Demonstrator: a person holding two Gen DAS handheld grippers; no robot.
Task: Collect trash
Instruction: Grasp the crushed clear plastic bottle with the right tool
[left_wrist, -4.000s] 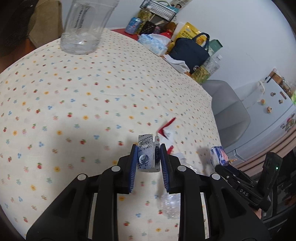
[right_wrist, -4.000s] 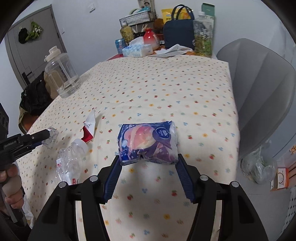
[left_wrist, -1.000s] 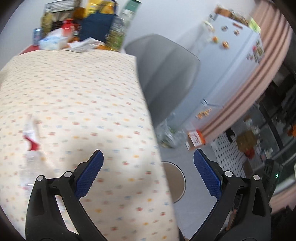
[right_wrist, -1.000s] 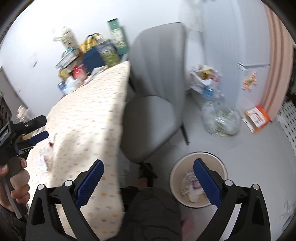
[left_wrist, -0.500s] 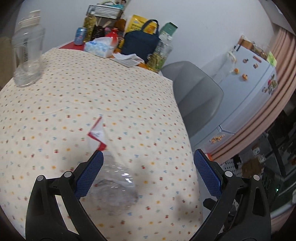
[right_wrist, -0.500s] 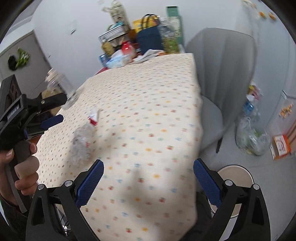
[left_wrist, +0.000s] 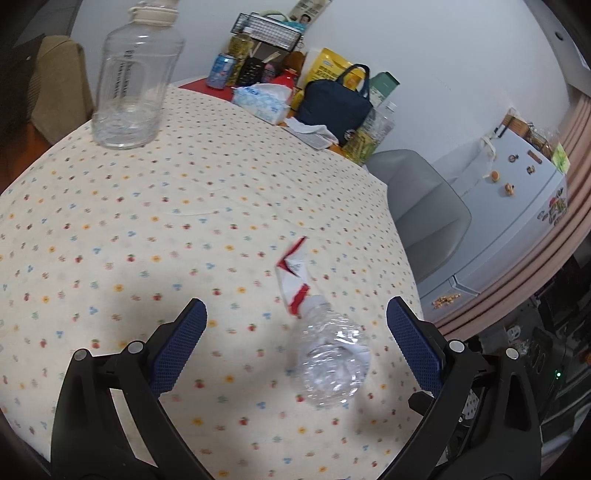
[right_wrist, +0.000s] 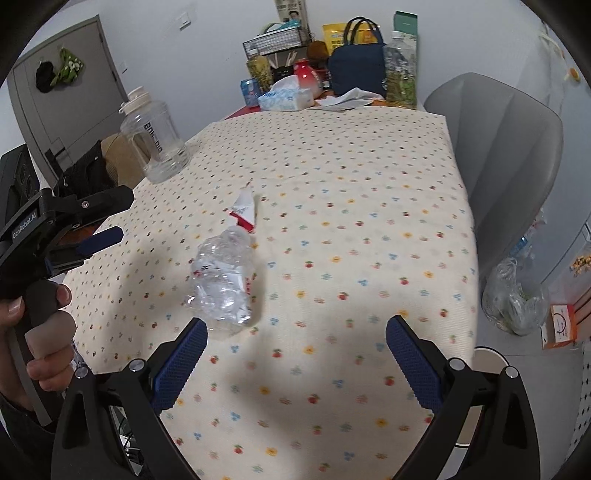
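Observation:
A crushed clear plastic bottle (left_wrist: 332, 354) lies on the dotted tablecloth (left_wrist: 147, 206), and a red-and-white wrapper (left_wrist: 293, 275) lies just beyond its neck. My left gripper (left_wrist: 297, 345) hovers open above the cloth, with the bottle between its spread fingers, nearer the right one. In the right wrist view the same bottle (right_wrist: 223, 284) and wrapper (right_wrist: 243, 212) lie ahead and left of my open right gripper (right_wrist: 295, 354), which holds nothing. The left gripper's body, held by a hand, shows at the left edge of that view.
A big clear water jug (left_wrist: 135, 75) stands at the far left of the table. Cans, a tissue pack (right_wrist: 286, 98), a navy bag (right_wrist: 356, 68) and bottles crowd the far end. A grey chair (right_wrist: 509, 147) stands right of the table, with a full plastic bag (right_wrist: 515, 295) on the floor.
Both grippers dropped their trash in the floor bin and swung back over the table. In the last half second both moved closer to the crushed bottle, still open and empty.

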